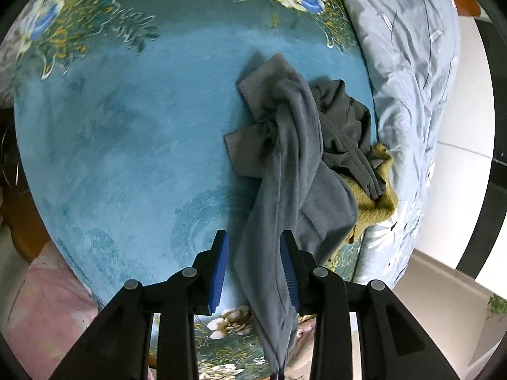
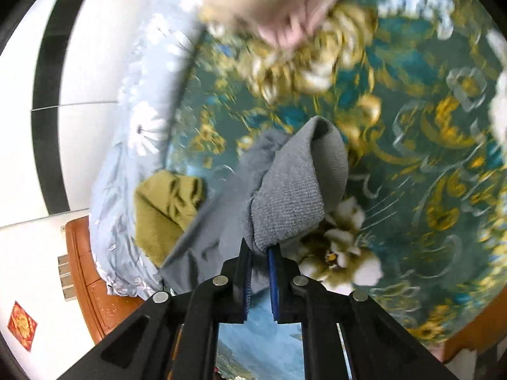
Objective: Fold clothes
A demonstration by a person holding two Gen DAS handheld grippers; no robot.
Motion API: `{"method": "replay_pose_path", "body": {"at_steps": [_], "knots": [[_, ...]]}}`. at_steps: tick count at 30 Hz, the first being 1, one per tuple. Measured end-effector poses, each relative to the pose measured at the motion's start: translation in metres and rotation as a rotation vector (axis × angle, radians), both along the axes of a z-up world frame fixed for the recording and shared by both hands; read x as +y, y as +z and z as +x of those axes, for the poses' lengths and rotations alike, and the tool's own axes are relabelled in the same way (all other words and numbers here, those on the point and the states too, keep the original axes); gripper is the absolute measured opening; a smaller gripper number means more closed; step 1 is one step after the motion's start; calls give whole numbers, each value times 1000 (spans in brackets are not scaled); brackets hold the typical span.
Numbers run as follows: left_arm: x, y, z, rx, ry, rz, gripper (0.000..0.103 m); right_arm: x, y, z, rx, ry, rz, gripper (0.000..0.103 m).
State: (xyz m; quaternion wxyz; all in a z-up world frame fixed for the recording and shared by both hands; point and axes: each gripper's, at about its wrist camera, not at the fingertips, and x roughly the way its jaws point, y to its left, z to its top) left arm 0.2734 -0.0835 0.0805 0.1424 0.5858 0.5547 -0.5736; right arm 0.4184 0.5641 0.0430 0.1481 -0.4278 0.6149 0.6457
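A grey fleece garment (image 1: 285,145) stretches from a crumpled pile on the teal bedspread (image 1: 126,142) toward the camera. It runs between the blue pads of my left gripper (image 1: 255,237), which stands open; the cloth brushes the right pad and a gap shows at the left one. In the right wrist view the same grey garment (image 2: 294,190) is pinched at an edge, my right gripper (image 2: 259,248) shut on it and holding it above the bed. A darker grey garment (image 1: 342,120) and an olive-yellow one (image 1: 377,202) lie beside the pile.
A pale blue floral quilt (image 1: 412,79) is bunched along the bed's right side. The olive garment (image 2: 164,202) rests against that quilt (image 2: 126,158). A blurred hand (image 2: 285,9) is over the bedspread (image 2: 412,158). A wooden bed frame (image 2: 85,269) and white floor lie beyond.
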Motion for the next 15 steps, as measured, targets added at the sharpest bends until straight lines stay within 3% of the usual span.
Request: {"method": "replay_pose_path", "body": {"at_steps": [3,7,10,15], "knots": [[0,-1,12,-1,24,6,34,34,10,8,-56,-38,63,10],[1,-1,27,-6,37,5,34,65,0,-16,-135,-36,103,10],[-1,2,40,-5,48,0,34,64,-12,-47,-191,31,174,11],[-11,7,60,6,88,10,35,61,-24,-52,-255,102,206,14]]}}
